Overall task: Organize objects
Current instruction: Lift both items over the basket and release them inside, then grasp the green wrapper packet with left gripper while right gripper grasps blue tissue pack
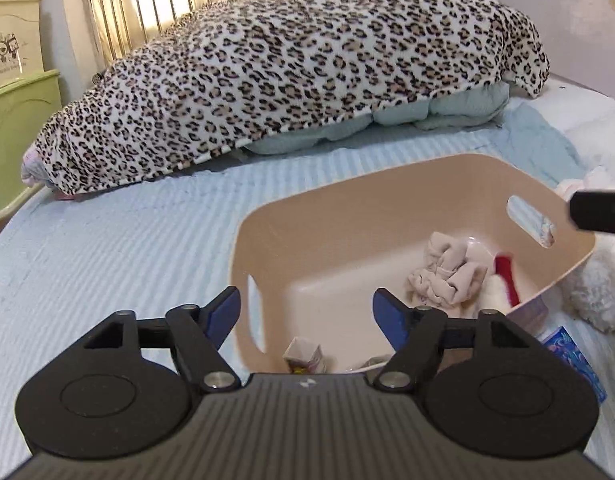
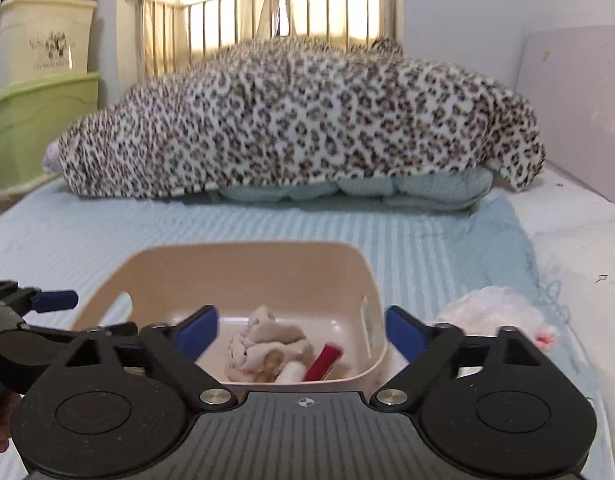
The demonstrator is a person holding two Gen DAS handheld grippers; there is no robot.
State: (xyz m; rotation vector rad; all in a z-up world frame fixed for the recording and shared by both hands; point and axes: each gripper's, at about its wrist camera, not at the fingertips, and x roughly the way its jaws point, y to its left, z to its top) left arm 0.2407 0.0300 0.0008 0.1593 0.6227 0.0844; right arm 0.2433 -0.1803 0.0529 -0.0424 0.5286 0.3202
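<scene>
A beige plastic basket (image 1: 347,196) sits on the blue striped bedspread and also shows in the right wrist view (image 2: 243,268). Inside lie a crumpled beige cloth (image 1: 447,276) (image 2: 267,344), a red-and-white item (image 1: 505,280) (image 2: 323,360) and a small carton (image 1: 303,356). My left gripper (image 1: 307,312) is open and empty over the basket's near left rim. My right gripper (image 2: 303,330) is open and empty above the basket's near edge. The left gripper's blue fingertip (image 2: 55,300) shows at the left of the right wrist view.
A white fluffy plush (image 2: 495,308) (image 1: 599,288) lies right of the basket. A blue patterned packet (image 1: 571,356) lies at the basket's near right. A leopard-print blanket (image 1: 299,76) covers bedding at the far end. Green and cream bins (image 2: 39,92) stand at the left.
</scene>
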